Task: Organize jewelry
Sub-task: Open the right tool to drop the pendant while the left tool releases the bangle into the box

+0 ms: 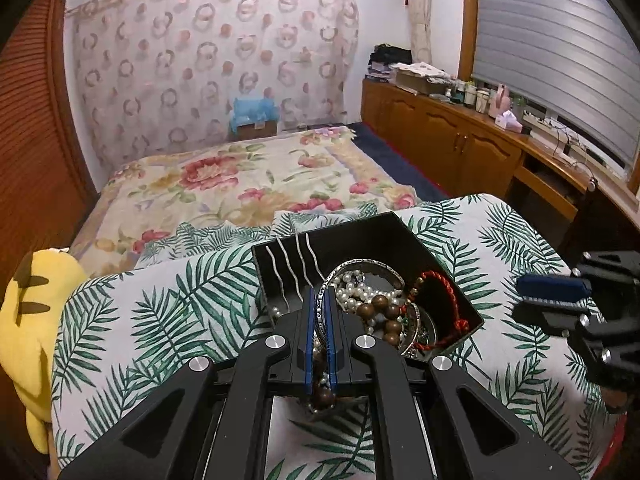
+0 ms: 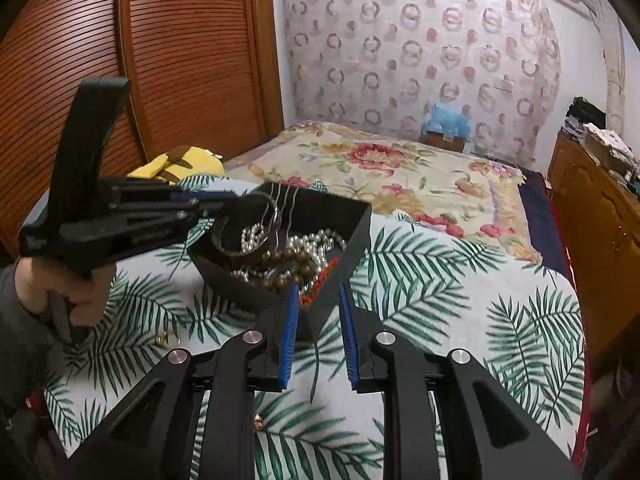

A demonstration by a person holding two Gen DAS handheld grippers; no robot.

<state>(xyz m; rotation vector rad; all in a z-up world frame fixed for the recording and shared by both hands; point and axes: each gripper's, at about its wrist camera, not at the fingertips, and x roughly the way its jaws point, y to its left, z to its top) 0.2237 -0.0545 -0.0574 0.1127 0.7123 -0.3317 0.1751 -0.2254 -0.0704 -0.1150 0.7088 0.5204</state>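
Jewelry fills a black box (image 1: 404, 240) on the leaf-print tabletop (image 1: 160, 320), and one piece of it, a silver bangle (image 1: 320, 308), is pinched edge-on between the blue pads of the left gripper (image 1: 319, 300), whose fingers (image 1: 307, 332) are pressed nearly together on its rim. The bangle's far arc curves out over the box's heap, where a pearl strand (image 1: 352, 292), brown wooden beads (image 1: 380, 308) and a red cord bracelet (image 1: 444, 284) lie tangled, with more pearls and a wooden bead showing low between the left pads. Thin wavy silver pieces (image 1: 292, 264) lean against the box's inner left wall. The right gripper (image 2: 318, 292) hovers at the box's near corner with its fingers (image 2: 291, 328) parted narrowly and nothing held between them; that corner sits in the gap, and I cannot tell whether the pads touch it. From the right wrist view, a bare hand (image 2: 80, 292) holds the left gripper's handle. Just beyond it, a small gold ring (image 2: 166, 338) lies loose on the cloth, and a tiny gold piece (image 2: 258, 422) lies nearer the camera. Past the tabletop are a yellow plush toy (image 1: 36, 312), a floral bedspread (image 1: 248, 176) and wooden cabinets (image 1: 448, 136).
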